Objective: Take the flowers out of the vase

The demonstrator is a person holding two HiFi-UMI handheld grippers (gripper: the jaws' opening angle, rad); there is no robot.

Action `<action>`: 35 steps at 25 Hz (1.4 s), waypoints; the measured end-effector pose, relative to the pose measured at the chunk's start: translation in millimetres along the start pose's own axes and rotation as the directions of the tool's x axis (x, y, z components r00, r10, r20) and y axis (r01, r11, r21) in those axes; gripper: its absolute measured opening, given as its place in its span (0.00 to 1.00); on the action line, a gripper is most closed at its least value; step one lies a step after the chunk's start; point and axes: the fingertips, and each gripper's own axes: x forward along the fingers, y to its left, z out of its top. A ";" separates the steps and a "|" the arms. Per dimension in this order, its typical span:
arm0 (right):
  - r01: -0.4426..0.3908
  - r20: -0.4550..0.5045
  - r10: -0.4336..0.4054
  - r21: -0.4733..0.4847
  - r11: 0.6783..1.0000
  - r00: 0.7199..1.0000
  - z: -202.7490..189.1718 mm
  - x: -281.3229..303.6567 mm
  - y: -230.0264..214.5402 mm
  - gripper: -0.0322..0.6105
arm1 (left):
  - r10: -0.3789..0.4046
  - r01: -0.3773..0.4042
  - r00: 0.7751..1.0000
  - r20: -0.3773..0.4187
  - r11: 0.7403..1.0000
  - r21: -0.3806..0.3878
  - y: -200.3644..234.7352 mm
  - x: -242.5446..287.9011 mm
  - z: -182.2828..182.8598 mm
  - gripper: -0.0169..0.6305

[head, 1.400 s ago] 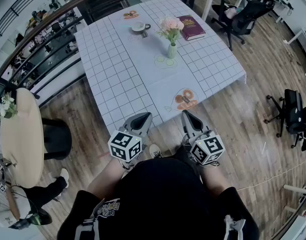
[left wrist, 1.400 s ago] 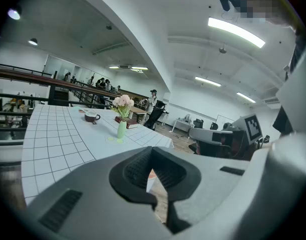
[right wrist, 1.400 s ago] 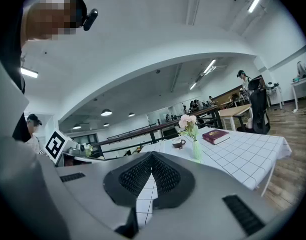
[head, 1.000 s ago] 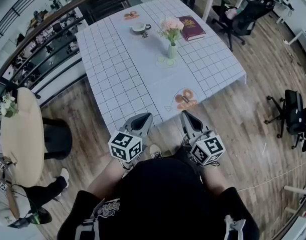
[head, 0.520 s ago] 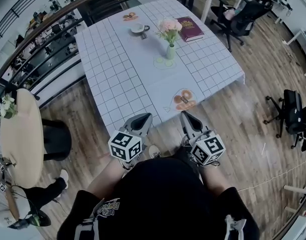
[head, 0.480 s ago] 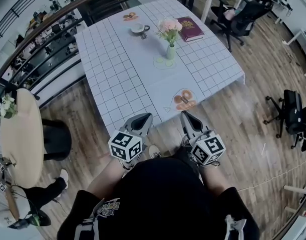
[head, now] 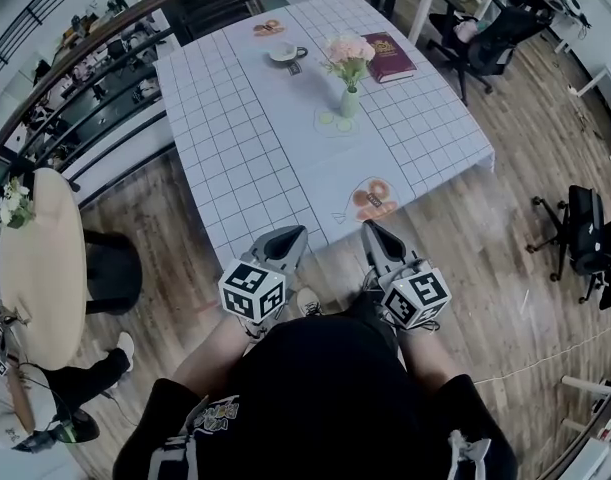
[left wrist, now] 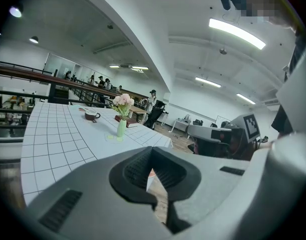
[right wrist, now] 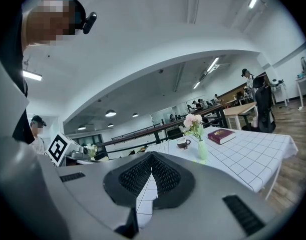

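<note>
Left hand-held gripper [head: 288, 238] and right hand-held gripper [head: 372, 232] closed, empty — well short of the far vase [head: 350, 104]. Advised: approach, open, pinch the flowers [head: 347, 50] by the stems.

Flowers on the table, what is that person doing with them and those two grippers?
A person stands at the near end of the table, holding a gripper in each hand. The left gripper and the right gripper are both shut and empty, held close to the body and far from the vase. The pink flowers sit in that vase mid-table, with a red book and a cup beyond. Nothing has been picked up yet.
</note>
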 end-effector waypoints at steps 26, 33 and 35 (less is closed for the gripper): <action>0.010 0.014 -0.010 0.014 1.000 1.000 6.8 23.7 -8.4 0.08 | 0.007 -0.008 1.000 0.018 1.000 0.015 17.9 1.8 9.2 0.04; -0.029 0.000 0.029 0.008 1.000 1.000 16.4 41.8 -30.2 0.08 | 0.054 -0.054 0.998 0.034 0.999 0.000 26.5 19.3 19.9 0.04; -0.040 -0.004 0.040 0.011 0.999 0.999 19.6 49.0 -41.4 0.08 | 0.068 -0.068 0.997 0.037 0.998 -0.004 29.7 28.7 23.5 0.04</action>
